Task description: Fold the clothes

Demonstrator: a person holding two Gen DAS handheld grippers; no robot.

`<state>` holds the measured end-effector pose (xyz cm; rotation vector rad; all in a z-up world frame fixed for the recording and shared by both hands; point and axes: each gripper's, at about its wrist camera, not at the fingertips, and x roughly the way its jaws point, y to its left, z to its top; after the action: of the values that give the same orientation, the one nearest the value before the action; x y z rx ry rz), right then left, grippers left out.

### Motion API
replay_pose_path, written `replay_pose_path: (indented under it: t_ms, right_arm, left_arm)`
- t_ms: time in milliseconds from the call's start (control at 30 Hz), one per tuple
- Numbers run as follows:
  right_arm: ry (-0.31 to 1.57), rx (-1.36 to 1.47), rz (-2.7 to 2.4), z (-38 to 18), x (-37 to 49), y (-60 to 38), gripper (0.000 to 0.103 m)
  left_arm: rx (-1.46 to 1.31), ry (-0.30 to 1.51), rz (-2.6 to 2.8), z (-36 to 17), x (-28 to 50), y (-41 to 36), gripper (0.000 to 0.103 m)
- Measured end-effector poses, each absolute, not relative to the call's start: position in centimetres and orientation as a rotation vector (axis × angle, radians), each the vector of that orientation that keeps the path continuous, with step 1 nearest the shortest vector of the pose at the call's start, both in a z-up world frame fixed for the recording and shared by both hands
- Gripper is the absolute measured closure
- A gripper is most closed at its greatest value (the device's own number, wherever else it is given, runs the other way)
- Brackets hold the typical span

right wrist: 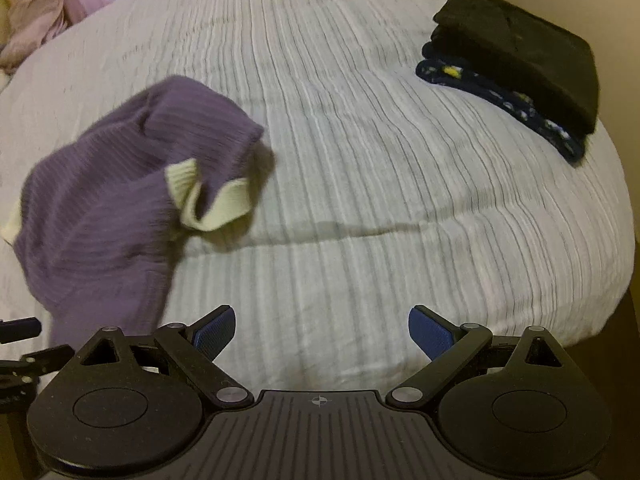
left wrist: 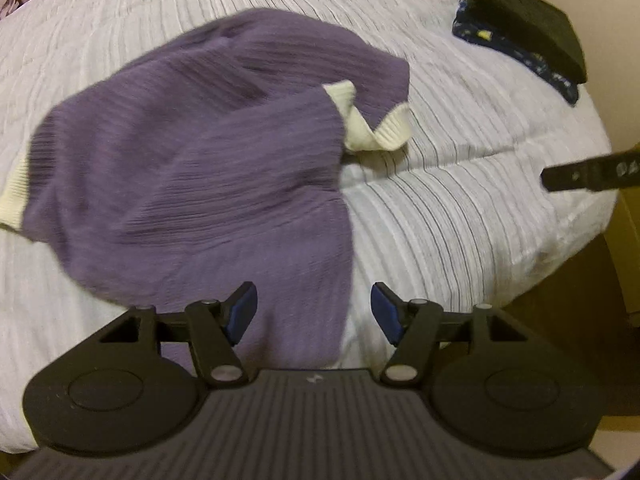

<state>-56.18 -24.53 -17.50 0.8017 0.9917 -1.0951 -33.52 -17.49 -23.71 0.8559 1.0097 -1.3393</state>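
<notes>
A purple sweater (left wrist: pixel 192 168) with cream cuffs (left wrist: pixel 376 120) lay crumpled on the bed (left wrist: pixel 460 208), toward its left side, over a white ribbed bedspread. Left tool (left wrist: pixel 314 312) hung above the sweater's near edge, jaws apart, nothing between them. Right tool (right wrist: pixel 322 334) hung over bare bedspread to the right of the sweater, jaws also spread wide and empty. A folded stack of dark clothes (right wrist: pixel 516 60) sat at the bed's far right corner, well apart from the sweater.
</notes>
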Motion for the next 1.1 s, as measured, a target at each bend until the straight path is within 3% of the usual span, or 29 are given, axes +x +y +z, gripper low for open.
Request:
replay_pose_path:
  t_ms: [267, 300, 333, 367, 500, 633, 800, 1100]
  right_arm:
    - [1.011, 0.826, -1.120, -20.8, -61.0, -27.9, 0.007]
    - [1.015, 0.831, -1.120, -21.2, -61.3, -28.3, 0.007]
    - [1.023, 0.832, -1.117, -21.7, -61.5, -28.5, 0.007]
    - [1.031, 0.830, -1.109, -22.1, -61.6, -28.6, 0.007]
    - [1.042, 0.802, -1.063, -23.1, -61.0, -29.1, 0.007]
    - [1.028, 0.772, -1.011, -23.5, -60.3, -29.5, 0.007]
    - [1.017, 0.638, -0.896, -24.4, -57.6, -29.7, 0.007]
    - [0.968, -0.174, -0.579, -27.6, -50.9, -28.4, 0.007]
  left_arm:
    - [1.090, 0.695, -1.210, -31.0, -38.3, -19.8, 0.046]
    - [1.093, 0.658, -1.215, -31.1, -38.2, -19.5, 0.064]
    - [1.083, 0.639, -1.217, -30.7, -37.8, -19.1, 0.090]
    - [1.045, 0.631, -1.209, -29.8, -36.8, -18.6, 0.093]
    - [0.852, 0.614, -1.088, -23.7, -30.4, -15.4, 0.093]
    - [0.871, 0.563, -0.889, -18.2, -23.0, -12.5, 0.094]
    - [0.903, 0.556, -0.967, -18.9, -20.7, -11.7, 0.092]
    - [0.679, 0.650, -1.027, -19.8, -21.0, -14.0, 0.088]
